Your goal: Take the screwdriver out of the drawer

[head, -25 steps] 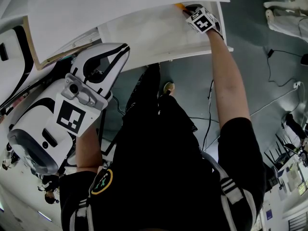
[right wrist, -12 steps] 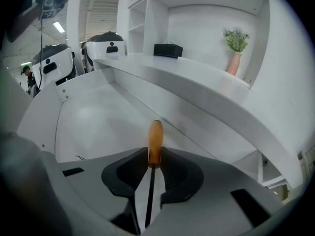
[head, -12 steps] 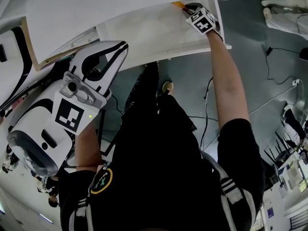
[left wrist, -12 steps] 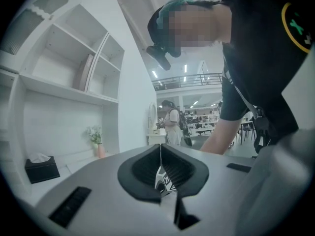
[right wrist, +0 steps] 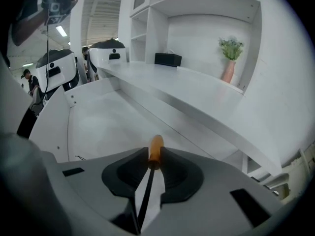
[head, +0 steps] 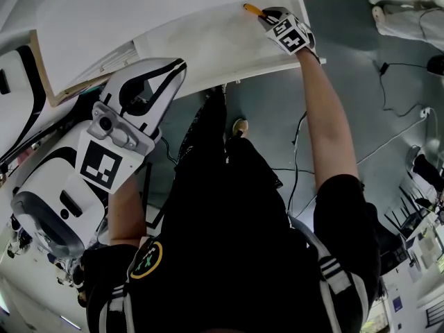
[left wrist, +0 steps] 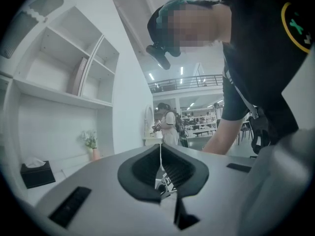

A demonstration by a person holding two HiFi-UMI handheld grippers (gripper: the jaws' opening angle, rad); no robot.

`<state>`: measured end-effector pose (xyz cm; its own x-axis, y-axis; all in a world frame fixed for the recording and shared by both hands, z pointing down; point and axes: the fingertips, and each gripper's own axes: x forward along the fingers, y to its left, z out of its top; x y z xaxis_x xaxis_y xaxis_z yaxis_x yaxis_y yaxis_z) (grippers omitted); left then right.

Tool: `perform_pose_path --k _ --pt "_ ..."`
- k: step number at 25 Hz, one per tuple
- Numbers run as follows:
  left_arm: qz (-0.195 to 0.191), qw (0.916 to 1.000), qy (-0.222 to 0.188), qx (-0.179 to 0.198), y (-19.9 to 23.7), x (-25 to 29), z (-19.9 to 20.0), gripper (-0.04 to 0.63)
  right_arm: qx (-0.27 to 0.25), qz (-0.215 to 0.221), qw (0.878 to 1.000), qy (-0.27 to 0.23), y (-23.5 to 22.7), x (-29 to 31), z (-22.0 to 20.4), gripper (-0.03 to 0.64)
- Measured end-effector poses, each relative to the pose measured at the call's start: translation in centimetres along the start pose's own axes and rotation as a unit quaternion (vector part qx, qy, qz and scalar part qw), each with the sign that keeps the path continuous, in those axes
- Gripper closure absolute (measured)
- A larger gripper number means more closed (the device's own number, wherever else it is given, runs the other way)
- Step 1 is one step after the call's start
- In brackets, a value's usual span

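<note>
To the left of the drawer (head: pixel 208 47), your left claw (head: pixel 177 68) had barely stirred, and its jaws were pressed together on nothing. Over the drawer's far right corner, your right claw (head: pixel 269 18) had risen a little since a second before. It was clamped on the screwdriver (head: pixel 251 10) where the orange handle meets the dark shaft, so the tool seemed to hang just above the drawer floor rather than lie on it. I'd judge the lift begun, but the tool not yet clear of the drawer. Beyond the drawer, the table (right wrist: pixel 187 90) overhung its back edge, carrying a black tissue box (right wrist: pixel 168 59) and, further right, a potted plant (right wrist: pixel 230 58). That overhang and the drawer's side wall were what the handle could catch on.
</note>
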<state>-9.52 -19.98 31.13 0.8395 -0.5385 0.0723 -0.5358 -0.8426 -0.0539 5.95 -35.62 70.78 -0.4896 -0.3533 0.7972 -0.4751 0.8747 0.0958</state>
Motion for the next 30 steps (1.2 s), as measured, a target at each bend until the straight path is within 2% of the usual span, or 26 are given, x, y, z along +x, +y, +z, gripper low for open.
perform_pose_path --k 15,30 --pt "-0.008 0.9998 -0.015 0.009 -2.3 -0.2 1.5 0.574 -0.027 -0.008 0.999 -0.027 1.8 -4.4 1.4 0.523" --pt "-0.008 0.9992 -0.033 0.023 -5.6 -0.7 4.3 0.574 -0.047 -0.048 0.989 -0.134 3.9 -15.4 8.2 0.523"
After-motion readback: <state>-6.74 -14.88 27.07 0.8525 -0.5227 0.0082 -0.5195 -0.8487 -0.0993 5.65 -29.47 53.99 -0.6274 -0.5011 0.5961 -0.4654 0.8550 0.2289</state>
